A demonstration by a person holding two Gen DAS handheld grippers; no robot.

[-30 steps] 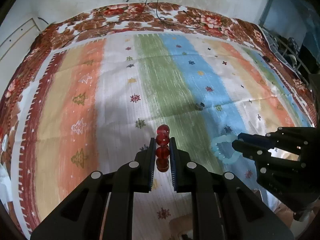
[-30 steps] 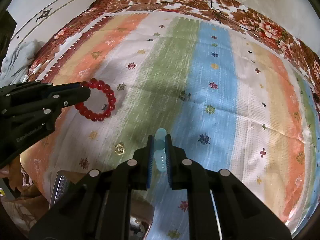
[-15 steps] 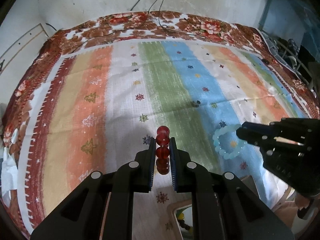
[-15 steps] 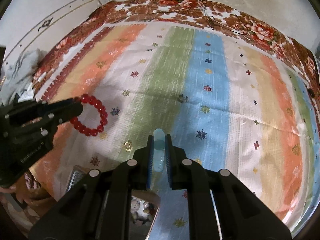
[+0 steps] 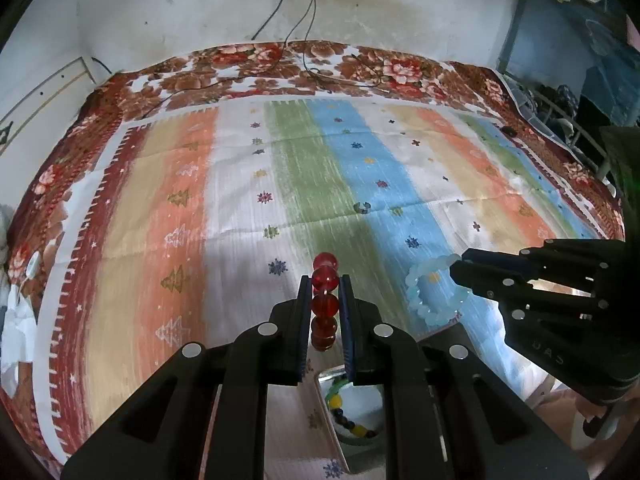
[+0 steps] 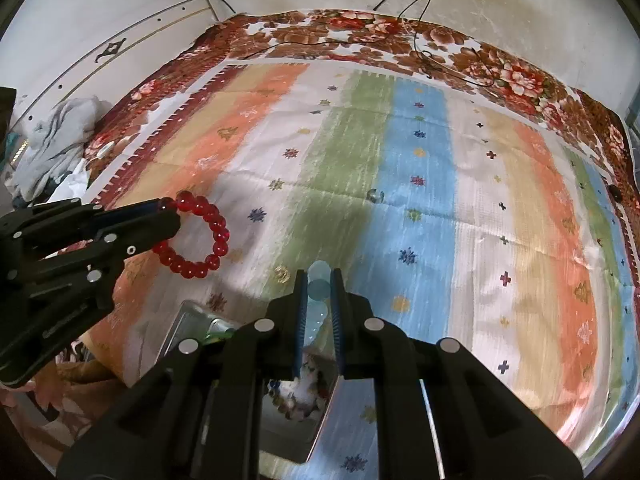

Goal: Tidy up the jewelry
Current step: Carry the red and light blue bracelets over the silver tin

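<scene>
While the left wrist view looks down its own fingers, the left gripper (image 5: 325, 294) is clamped on a red bracelet (image 5: 325, 304), whose beads stand in a column between the pads above the striped cloth (image 5: 240, 208). To the right, the right gripper (image 5: 460, 270) grips a pale blue bracelet (image 5: 424, 296), which hangs as a loop off its tip. A metal box (image 5: 340, 420) with coloured beads inside lies below the fingers. A small ring (image 5: 362, 208) lies far out on the cloth.

In the right wrist view, the right gripper (image 6: 319, 292) is closed on the blue bracelet (image 6: 319, 280). At left, the left gripper (image 6: 170, 216) holds the red bracelet (image 6: 200, 240) as an open loop over the cloth (image 6: 420, 220). The box (image 6: 188, 324) sits near, under the fingers. The ring (image 6: 376, 196) lies farther out.
</scene>
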